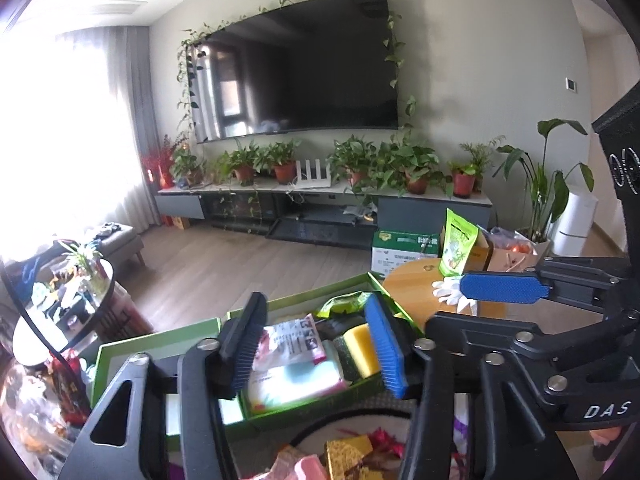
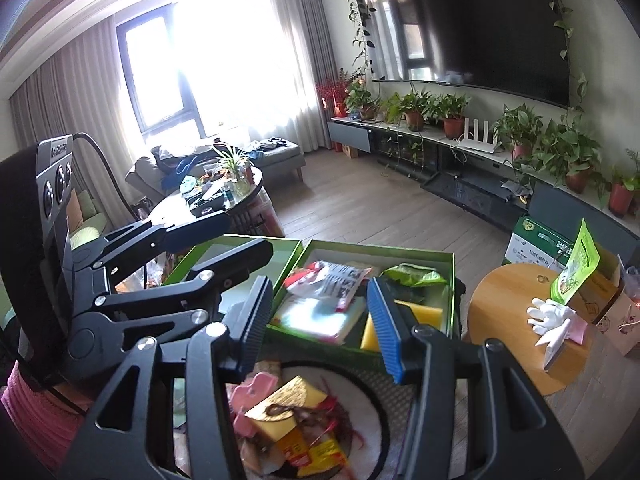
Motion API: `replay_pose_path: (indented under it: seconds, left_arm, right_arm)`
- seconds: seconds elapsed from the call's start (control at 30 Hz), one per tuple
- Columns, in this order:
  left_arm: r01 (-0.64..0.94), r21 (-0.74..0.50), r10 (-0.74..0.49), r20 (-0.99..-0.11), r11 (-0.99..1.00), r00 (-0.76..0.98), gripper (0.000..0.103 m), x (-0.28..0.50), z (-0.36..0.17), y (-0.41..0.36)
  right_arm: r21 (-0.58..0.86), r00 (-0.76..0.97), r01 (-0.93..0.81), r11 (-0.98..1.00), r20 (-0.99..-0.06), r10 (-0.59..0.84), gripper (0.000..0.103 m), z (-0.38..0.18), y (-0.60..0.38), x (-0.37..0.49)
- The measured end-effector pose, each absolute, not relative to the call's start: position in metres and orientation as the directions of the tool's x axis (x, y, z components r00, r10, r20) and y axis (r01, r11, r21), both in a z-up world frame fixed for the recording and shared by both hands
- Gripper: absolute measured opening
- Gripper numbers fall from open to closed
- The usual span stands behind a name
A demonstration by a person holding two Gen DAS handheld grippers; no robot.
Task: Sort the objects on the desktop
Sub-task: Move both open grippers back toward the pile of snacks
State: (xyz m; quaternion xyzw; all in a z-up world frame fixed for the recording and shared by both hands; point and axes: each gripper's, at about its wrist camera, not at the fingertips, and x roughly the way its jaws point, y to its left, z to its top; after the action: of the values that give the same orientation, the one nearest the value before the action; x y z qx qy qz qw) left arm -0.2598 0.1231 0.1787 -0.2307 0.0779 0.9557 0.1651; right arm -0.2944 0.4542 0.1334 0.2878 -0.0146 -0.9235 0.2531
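Observation:
A green box [image 1: 280, 300] [image 2: 380, 250] lies ahead and holds a yellow sponge [image 1: 362, 350] [image 2: 426, 314], a red and white packet [image 1: 296, 340] [image 2: 332, 280], a crumpled green packet [image 1: 344, 304] [image 2: 412, 274] and a pale flat pack [image 1: 296, 384] [image 2: 316, 316]. My left gripper [image 1: 314, 348] hovers open above its near side, with nothing between the pads. Beside it, my right gripper [image 2: 320, 324] is open too and holds nothing. Below both sits a round tray [image 2: 384, 432] with a gold-wrapped item [image 2: 284, 404] [image 1: 348, 452] and a pink piece [image 2: 252, 392].
A second green box [image 1: 160, 340] [image 2: 224, 240] adjoins the first on the left. To the right stands a round wooden table [image 2: 504, 312] [image 1: 412, 284] bearing a white glove-shaped stand [image 2: 548, 314] and a green pouch [image 2: 576, 268]. A cluttered glass table [image 2: 176, 204] is at the far left.

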Motion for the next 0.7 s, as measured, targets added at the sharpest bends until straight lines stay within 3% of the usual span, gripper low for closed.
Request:
replay_pose_path:
  seconds: [0.07,0.7]
  left_arm:
    - [-0.349,0.075,0.28,-0.454,-0.934,-0.846,0.064,-0.25,0.18,0.119]
    - [-0.367,0.028,0.317,-0.448,-0.93,-0.836,0.065,-0.177,0.174,0.096]
  right_arm:
    - [0.167,-0.706,0.464,-0.87,-0.523,-0.477,0.049,0.133,0.452,-0.283]
    - [0.157,-0.705,0.467,-0.87,-0.528,-0.473,0.05,0.124,0.437,-0.208]
